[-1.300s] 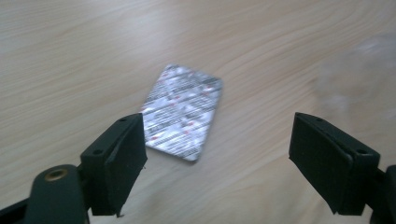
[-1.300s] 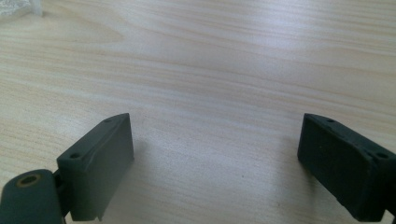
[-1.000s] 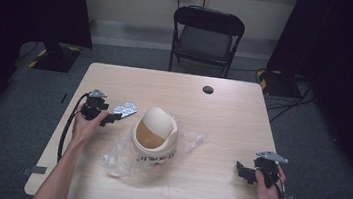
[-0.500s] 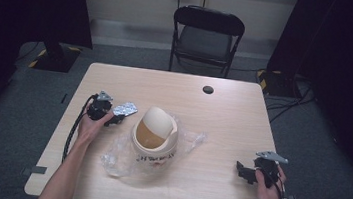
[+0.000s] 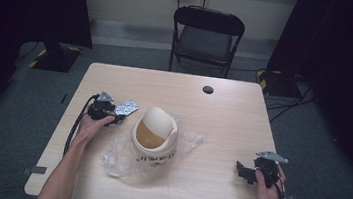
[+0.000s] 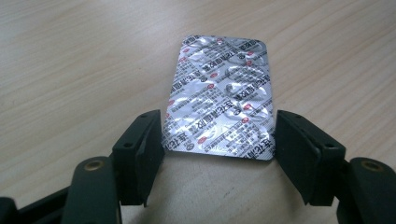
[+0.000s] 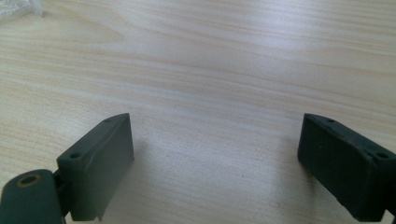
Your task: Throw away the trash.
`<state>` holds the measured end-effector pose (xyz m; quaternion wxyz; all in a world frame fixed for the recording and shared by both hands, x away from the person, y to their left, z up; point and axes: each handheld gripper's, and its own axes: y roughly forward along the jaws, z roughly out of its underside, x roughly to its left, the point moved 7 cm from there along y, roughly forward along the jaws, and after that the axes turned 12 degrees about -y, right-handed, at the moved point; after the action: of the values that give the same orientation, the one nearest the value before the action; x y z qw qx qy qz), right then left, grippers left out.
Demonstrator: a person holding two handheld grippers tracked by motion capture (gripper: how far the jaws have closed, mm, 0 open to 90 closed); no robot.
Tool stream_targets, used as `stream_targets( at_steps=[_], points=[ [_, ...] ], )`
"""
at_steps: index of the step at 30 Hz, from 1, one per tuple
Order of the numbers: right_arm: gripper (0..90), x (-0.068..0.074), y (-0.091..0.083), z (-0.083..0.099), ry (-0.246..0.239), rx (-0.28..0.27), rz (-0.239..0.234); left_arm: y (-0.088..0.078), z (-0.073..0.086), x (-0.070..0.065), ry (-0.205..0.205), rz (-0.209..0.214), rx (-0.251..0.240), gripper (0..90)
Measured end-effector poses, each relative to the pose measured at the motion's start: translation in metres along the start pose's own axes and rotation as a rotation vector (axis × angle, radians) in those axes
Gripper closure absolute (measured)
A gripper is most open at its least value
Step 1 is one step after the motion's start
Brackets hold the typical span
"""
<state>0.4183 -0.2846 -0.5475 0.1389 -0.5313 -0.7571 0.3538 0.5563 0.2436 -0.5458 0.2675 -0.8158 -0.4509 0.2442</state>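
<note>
A silver foil blister pack with red and black print lies on the wooden table, left of centre. My left gripper has its jaws against the two long edges of the pack's near end, shut on it; in the high view that gripper is held by the person's left hand. My right gripper rests near the table's front right corner, jaws wide open over bare wood with nothing between them.
A cream paper bowl with printed lettering and its lid tilted up stands mid-table on a crumpled clear plastic bag. A small black disc lies near the far edge. A black folding chair stands behind the table.
My left gripper has slid to the right toward the bowl, bringing its jaws around the blister pack's near end. The right gripper has stayed put.
</note>
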Motion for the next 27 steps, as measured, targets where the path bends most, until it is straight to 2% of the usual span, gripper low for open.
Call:
stream_targets(
  at_steps=[4,8,11,13,16,17,21,23,27],
  points=[
    [9.9,0.0,0.0,0.0,0.0,0.0,0.0,-0.005,0.003,-0.004,-0.003,0.005,0.029,33.8],
    [9.9,0.0,0.0,0.0,0.0,0.0,0.0,-0.014,0.01,-0.006,0.027,0.016,0.074,33.9],
    [10.0,0.001,0.0,0.0,-0.001,-0.001,0.001,-0.021,0.015,-0.01,0.029,0.04,0.106,34.0],
    [10.0,0.002,-0.001,0.0,-0.002,-0.001,-0.003,-0.02,0.014,-0.011,0.029,0.045,0.11,33.2],
    [10.0,0.002,-0.001,0.0,-0.004,-0.002,-0.004,-0.018,0.01,-0.012,0.014,0.042,0.085,22.8],
    [10.0,0.002,-0.001,0.0,-0.004,-0.002,-0.004,-0.014,0.006,-0.014,0.02,0.037,0.071,22.2],
    [9.9,0.002,-0.001,0.0,-0.004,-0.001,-0.004,-0.004,0.007,-0.017,0.023,0.027,0.073,19.1],
    [9.9,0.002,-0.001,0.0,-0.004,-0.001,-0.005,-0.004,0.005,-0.018,0.024,0.016,0.075,20.2],
    [9.9,0.002,-0.001,0.0,-0.008,-0.002,-0.009,-0.005,0.007,-0.021,0.021,0.024,0.08,25.1]
  ],
)
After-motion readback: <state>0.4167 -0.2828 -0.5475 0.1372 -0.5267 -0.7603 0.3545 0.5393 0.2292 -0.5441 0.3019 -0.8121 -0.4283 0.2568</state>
